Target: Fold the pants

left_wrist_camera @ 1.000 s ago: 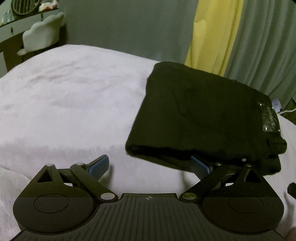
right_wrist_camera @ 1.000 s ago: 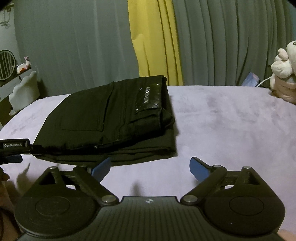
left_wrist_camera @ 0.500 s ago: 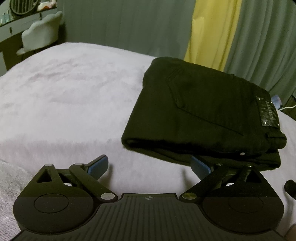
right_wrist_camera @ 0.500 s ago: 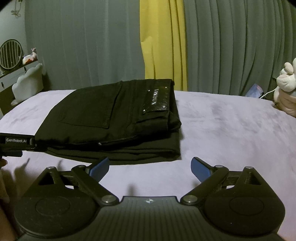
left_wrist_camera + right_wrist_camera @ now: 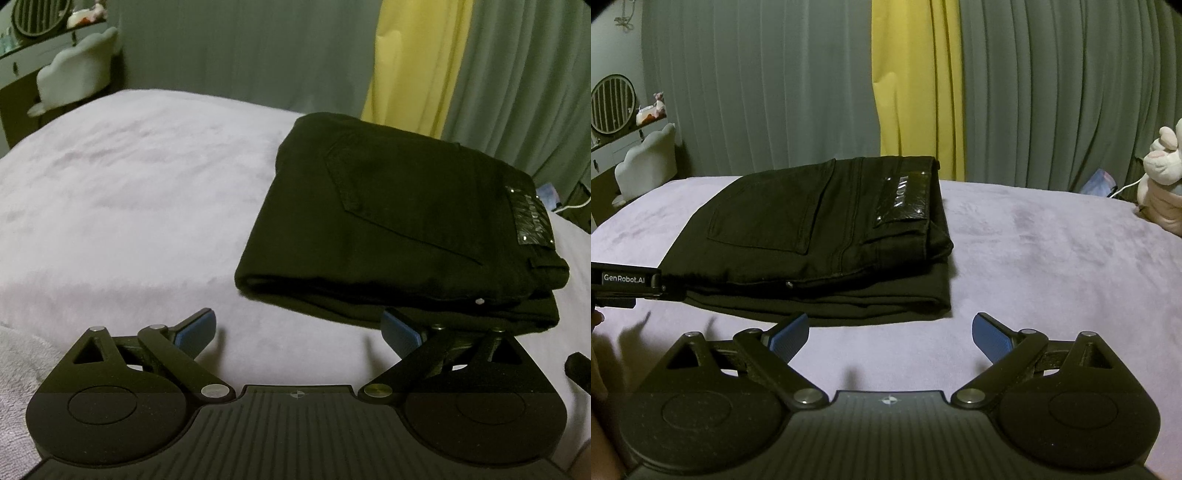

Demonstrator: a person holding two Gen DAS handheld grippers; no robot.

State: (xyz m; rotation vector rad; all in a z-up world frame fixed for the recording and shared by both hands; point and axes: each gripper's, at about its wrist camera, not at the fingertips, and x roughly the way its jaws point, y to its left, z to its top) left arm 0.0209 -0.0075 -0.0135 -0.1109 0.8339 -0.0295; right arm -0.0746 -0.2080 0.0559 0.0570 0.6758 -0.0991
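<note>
Black pants (image 5: 812,236) sit folded on the bed (image 5: 1052,258), leather waistband patch (image 5: 905,203) up, lettering too blurry to read. Both claws, left (image 5: 299,328) and right (image 5: 890,332), are spread apart, holding nothing. The left one's side says "GenRobot.AI".

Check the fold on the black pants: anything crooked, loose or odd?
Only a small thing: the pants lie folded flat on the bed, but the lower layer sticks out past the top one along the near edge. Both grippers, left and right, are open and empty.
</note>
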